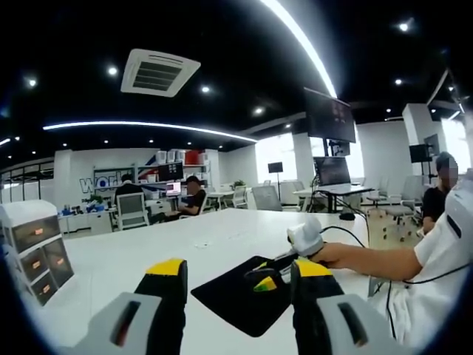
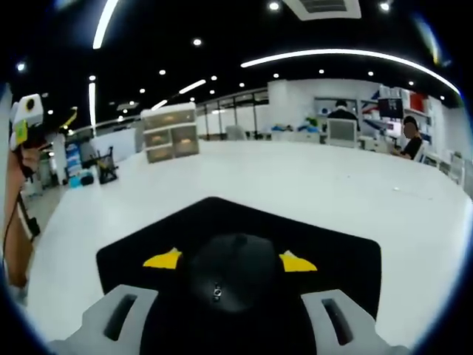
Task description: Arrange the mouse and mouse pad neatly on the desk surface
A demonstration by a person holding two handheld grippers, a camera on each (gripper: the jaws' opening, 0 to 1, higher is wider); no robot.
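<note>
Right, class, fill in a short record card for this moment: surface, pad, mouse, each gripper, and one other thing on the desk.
surface: white desk
pad: black mouse pad lying flat on the desk
mouse: black mouse on the pad, between the right gripper's yellow-tipped jaws
right gripper: jaws on either side of the mouse; grip cannot be confirmed
left gripper: open, above the desk, holding nothing
other: small drawer unit at the far edge
</note>
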